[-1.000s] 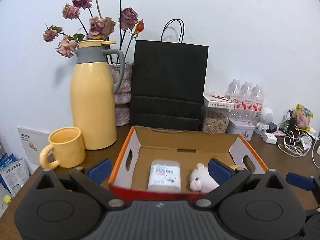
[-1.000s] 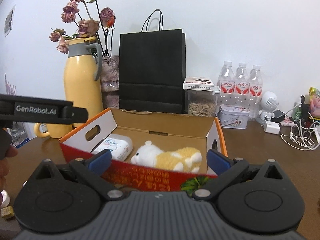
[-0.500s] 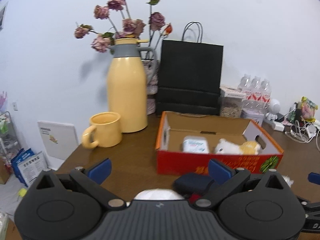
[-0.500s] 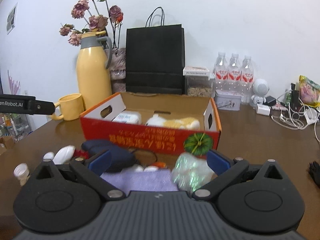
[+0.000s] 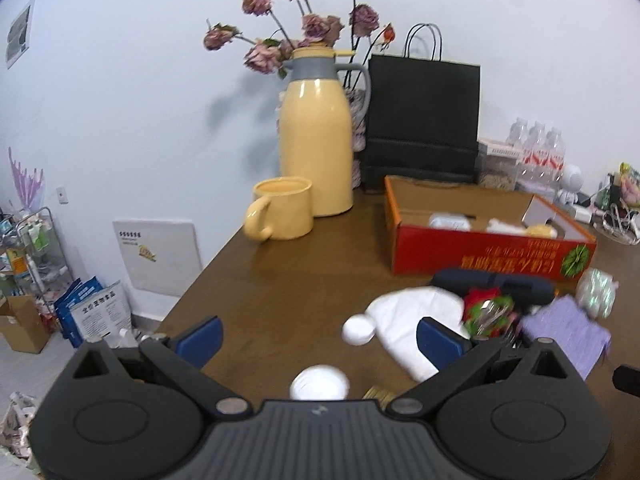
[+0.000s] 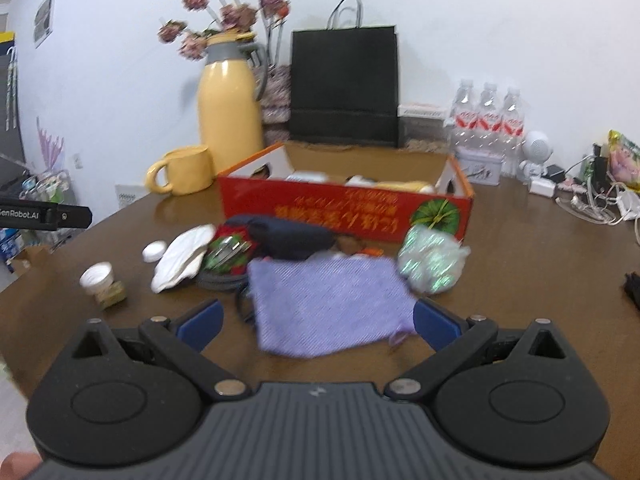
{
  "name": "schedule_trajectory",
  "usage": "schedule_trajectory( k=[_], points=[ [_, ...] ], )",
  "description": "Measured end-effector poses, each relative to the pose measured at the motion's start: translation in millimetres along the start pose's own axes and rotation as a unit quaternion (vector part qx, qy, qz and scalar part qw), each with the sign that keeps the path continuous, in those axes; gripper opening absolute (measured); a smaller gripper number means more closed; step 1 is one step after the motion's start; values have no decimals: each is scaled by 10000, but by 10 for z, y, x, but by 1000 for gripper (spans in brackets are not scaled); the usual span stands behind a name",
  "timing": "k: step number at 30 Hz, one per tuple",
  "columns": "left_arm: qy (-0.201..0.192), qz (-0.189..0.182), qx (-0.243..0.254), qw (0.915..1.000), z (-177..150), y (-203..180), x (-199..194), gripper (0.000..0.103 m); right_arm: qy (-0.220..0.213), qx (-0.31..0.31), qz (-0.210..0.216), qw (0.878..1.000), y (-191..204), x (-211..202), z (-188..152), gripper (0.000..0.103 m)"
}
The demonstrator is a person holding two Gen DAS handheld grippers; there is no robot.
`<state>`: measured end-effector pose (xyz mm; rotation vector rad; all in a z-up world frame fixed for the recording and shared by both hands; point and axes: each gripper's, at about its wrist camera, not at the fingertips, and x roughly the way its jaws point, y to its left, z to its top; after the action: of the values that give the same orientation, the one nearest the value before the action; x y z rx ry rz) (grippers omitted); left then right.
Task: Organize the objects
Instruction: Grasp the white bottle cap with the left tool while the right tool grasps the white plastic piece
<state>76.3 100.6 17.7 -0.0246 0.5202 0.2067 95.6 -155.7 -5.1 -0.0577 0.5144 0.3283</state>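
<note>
A red cardboard box [image 6: 348, 210] [image 5: 480, 254] stands mid-table with a white pack and a plush toy inside. In front of it lies a heap: a purple cloth [image 6: 328, 304] [image 5: 564, 332], a dark pouch [image 6: 288, 236], a white cloth [image 6: 182, 254] [image 5: 408, 320], a red-green item [image 6: 226, 250], an iridescent bag [image 6: 430, 258], a white cap [image 6: 155, 251] and a small white-lidded jar [image 6: 100, 282] [image 5: 319, 382]. My right gripper [image 6: 316, 324] is open, low over the near edge of the purple cloth. My left gripper [image 5: 320, 338] is open above the jar, holding nothing.
A yellow jug [image 5: 316, 140], a yellow mug [image 5: 282, 208], dried flowers and a black paper bag [image 5: 422, 120] stand at the back. Water bottles [image 6: 488, 114], a tin, a small white robot figure and tangled cables [image 6: 592, 204] fill the back right. The table's left edge drops to floor clutter.
Both grippers have pulled back from the box toward the table's near side; the heap of loose items has come into view. Both stay open.
</note>
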Motion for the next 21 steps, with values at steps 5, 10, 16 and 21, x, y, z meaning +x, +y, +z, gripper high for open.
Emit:
schedule_trajectory(
  k=[5,10,16,21],
  points=[
    [219,101,71,9997,-246,198,-14,103,206,-143,250,9994,267,-1,-162,103],
    [374,87,58,9992,-456,357,-17,103,417,-388,526,9970,572,57,-332,103],
    [465,4,30,9989,-570,473,18,103,507,-495,642,9954,742,133,-399,63],
    [499,-45,-26,9987,-594,500,90,103,517,-529,836,9937,794,162,-393,28]
  ],
)
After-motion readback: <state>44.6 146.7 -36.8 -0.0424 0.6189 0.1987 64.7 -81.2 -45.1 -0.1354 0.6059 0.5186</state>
